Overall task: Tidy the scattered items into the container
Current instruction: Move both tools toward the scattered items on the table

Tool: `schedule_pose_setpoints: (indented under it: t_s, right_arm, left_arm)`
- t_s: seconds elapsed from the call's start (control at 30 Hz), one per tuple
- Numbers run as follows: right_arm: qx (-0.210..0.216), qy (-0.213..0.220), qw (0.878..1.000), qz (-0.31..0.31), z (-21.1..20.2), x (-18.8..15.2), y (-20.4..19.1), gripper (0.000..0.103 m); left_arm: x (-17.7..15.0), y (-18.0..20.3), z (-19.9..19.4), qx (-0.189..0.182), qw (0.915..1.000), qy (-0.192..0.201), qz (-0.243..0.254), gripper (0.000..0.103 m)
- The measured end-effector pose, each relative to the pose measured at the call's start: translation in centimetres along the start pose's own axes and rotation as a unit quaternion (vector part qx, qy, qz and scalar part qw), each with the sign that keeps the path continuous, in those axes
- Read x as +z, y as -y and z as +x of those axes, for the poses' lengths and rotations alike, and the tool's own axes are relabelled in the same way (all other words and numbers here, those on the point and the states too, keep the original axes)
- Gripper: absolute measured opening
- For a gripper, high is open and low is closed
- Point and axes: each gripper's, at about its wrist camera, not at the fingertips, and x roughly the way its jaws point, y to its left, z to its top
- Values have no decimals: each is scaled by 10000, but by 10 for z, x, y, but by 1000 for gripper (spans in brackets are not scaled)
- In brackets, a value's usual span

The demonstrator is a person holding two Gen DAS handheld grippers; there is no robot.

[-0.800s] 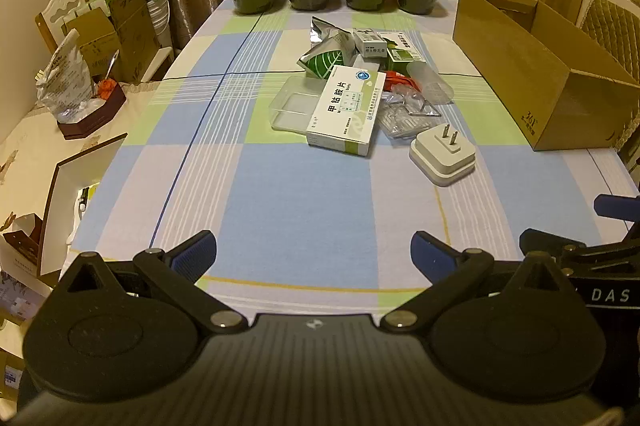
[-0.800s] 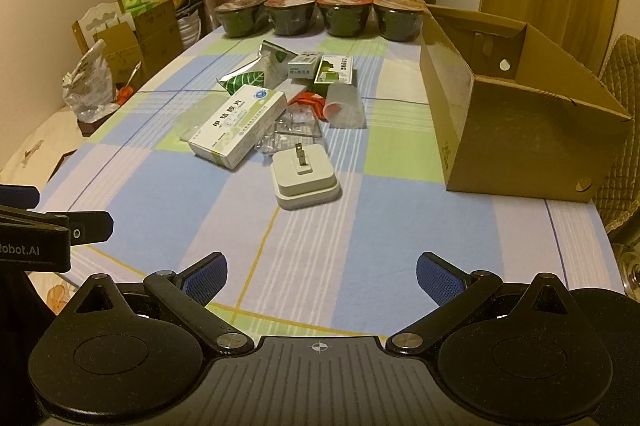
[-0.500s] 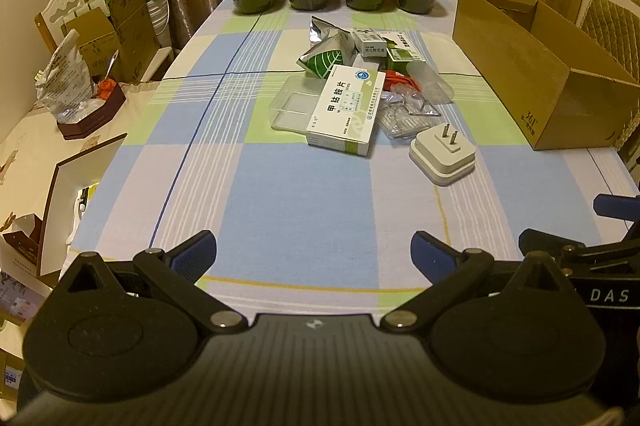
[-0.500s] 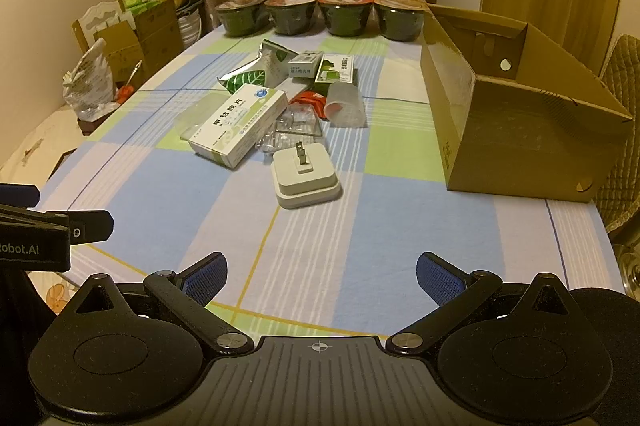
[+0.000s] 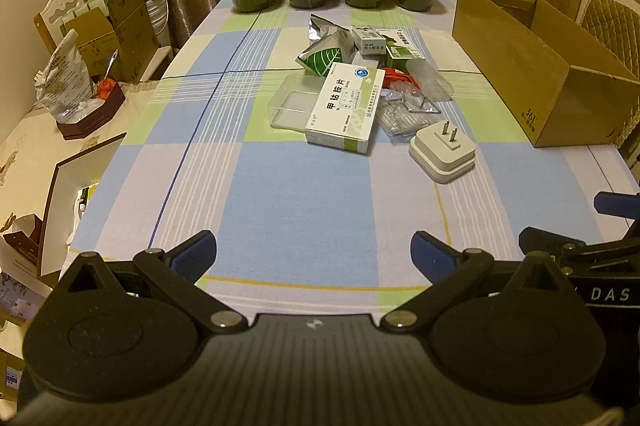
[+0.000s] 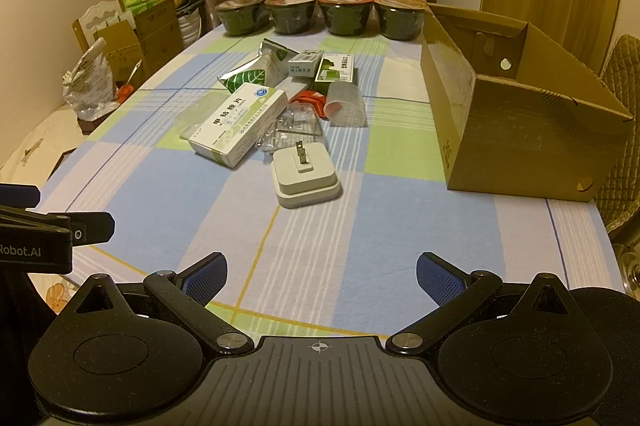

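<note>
Left gripper (image 5: 314, 254): matte black, with 2 round disc housings, angled link arms, silver pivot screws and 2 blue ribbed pads (image 5: 196, 253). Right gripper (image 6: 322, 276): the same build, with a small crosshair mark at centre. White lettering on side bodies reads "DAS" and "Robot.AI".

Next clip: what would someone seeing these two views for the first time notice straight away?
Mid-table lies a jumble of small items, led by a white-and-green medicine box and a white plug adapter lying prongs-up nearest the cameras. An open brown cardboard box stands on the table's right side, and four foil-lidded dark bowls line the far edge. Both the left gripper and right gripper are open, holding nothing.
</note>
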Motion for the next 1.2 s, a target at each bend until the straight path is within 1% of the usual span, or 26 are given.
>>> schedule_pose_setpoints:
  t_s: [0.37,0.7,0.83,1.0,1.1,1.2]
  right_arm:
    - [-20,-73,10000,55,4,0,3,103]
    - [1,-236,9996,165,12,3,8,103]
    - [69,-226,9995,214,15,8,10,103]
    - [168,-121,9998,-11,25,20,9,103]
    - [183,-175,9996,-111,38,25,10,103]
    - [188,-288,9994,-93,51,29,14,103]
  left_arm:
    - [1,5,2,37,9999,-34,114,102]
    - [11,5,7,-89,9998,-177,61,102]
    - [19,3,10,-244,9996,-133,63,102]
    - [35,-2,22,-407,9990,-71,172,102]
    - [47,-7,31,-481,9986,-61,234,102]
    - [59,-10,40,-469,9983,-32,353,102]
